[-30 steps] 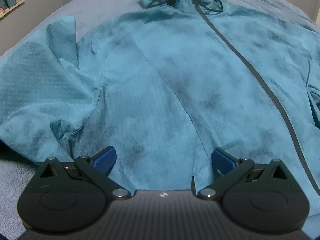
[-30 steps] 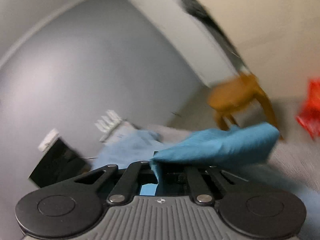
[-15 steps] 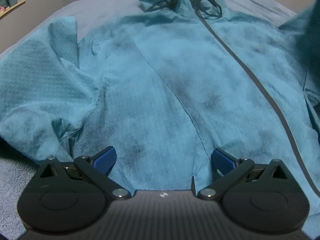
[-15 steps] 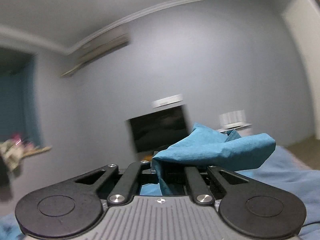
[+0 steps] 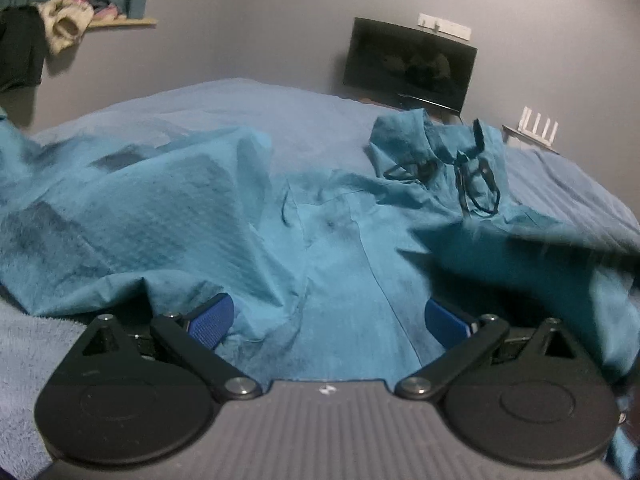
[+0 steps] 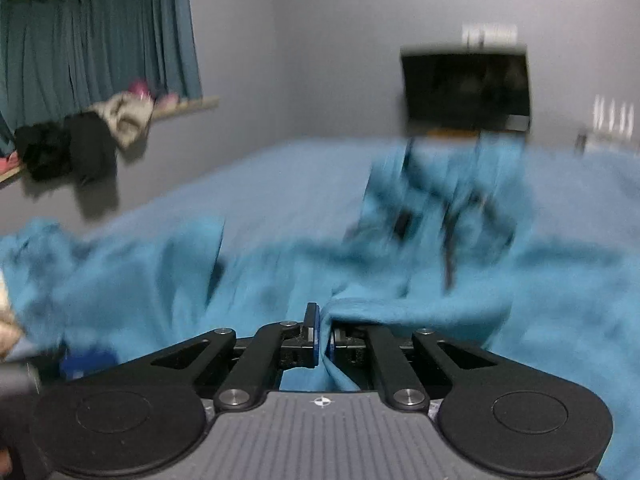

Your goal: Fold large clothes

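A teal zip jacket [image 5: 340,248] lies spread on the bed, its hood and black drawcords [image 5: 472,172] at the far end. One sleeve [image 5: 160,216] is bunched at the left. My left gripper [image 5: 328,320] hovers open just over the jacket's lower part, its blue pads [image 5: 212,320] wide apart and holding nothing. My right gripper [image 6: 324,338] pinches a fold of the jacket [image 6: 400,312] between its pads. Its jaws are just starting to open with the cloth still between them. The right wrist view is blurred by motion. A dark blurred flap of jacket [image 5: 520,248] crosses the right side.
The bed [image 5: 240,100] has a blue sheet. Beyond it stand a dark TV [image 5: 408,64] against the grey wall and a white router [image 5: 536,124]. A shelf with piled clothes [image 5: 64,28] and a teal curtain [image 6: 100,40] are at the left.
My right gripper swung down from facing the wall to low over the jacket, carrying its fold across. My left gripper lifted and tilted up, bringing the wall and TV into view.
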Motion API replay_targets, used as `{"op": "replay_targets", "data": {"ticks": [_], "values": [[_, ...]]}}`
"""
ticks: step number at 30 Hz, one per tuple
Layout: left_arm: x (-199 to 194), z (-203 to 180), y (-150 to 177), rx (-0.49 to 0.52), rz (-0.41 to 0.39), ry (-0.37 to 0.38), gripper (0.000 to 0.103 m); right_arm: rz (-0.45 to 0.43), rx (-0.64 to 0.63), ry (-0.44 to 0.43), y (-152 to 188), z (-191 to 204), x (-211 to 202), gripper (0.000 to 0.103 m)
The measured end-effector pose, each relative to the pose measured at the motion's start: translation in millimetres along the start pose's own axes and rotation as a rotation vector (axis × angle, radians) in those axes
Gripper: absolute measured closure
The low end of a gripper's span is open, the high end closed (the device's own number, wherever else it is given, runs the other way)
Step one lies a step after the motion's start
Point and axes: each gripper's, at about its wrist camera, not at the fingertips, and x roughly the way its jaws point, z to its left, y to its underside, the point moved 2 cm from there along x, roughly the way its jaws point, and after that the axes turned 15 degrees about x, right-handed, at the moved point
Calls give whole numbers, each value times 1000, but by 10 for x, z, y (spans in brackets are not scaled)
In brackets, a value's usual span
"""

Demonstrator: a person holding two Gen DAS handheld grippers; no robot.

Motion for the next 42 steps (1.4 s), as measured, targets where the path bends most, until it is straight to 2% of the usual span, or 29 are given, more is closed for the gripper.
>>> {"op": "replay_targets", "data": {"ticks": [1, 3, 5, 6, 11, 13, 15, 18, 20, 22, 26, 28, 30, 32, 35, 36, 38, 42], "values": [[13, 7, -6, -1, 6, 1, 0, 29, 14, -5, 254, 259, -11, 90], [28, 4, -25, 9, 17, 2, 0, 85, 69, -22, 467, 238, 82, 81], [15, 4, -7, 13, 20, 3, 0, 102, 157, -53, 513, 51, 18, 53], [22, 12, -14, 9, 23, 5, 0, 98, 206, -68, 481, -7, -16, 50], [32, -47, 69, 40, 53, 2, 0, 35, 474, -145, 129, -397, -240, 47], [56, -67, 75, 57, 60, 0, 0, 34, 545, -157, 71, -464, -153, 47], [66, -91, 87, 70, 66, 1, 0, 56, 615, -233, -13, -484, -106, 47], [71, -109, 92, 80, 67, 9, 0, 115, 635, -405, -110, -377, -9, 47], [56, -100, 91, 76, 58, 13, 0, 124, 610, -462, -175, -337, -27, 47], [10, -69, 88, 55, 28, 15, 0, 121, 589, -482, -221, -339, -54, 47], [-120, 10, 59, 9, -70, 1, 0, 93, 543, -343, -373, -510, -222, 47], [-102, -15, 51, 28, -69, 0, 0, 70, 420, -206, -473, -590, -357, 47], [-48, -73, 48, 63, -47, 18, 3, 23, 241, -57, -560, -673, -513, 47], [-38, -143, 28, 95, -59, 39, 5, 9, 72, 96, -542, -790, -648, 47], [-36, -296, 19, 165, -91, 90, 9, 22, -60, 242, -412, -1016, -785, 53], [-10, -356, 25, 195, -82, 106, 10, 34, -68, 271, -337, -1116, -784, 55], [101, -462, 58, 247, -29, 129, 20, 60, -44, 307, -211, -1313, -776, 58], [416, -467, 179, 250, 146, 102, 20, 119, -13, 408, 42, -1617, -618, 60]]}}
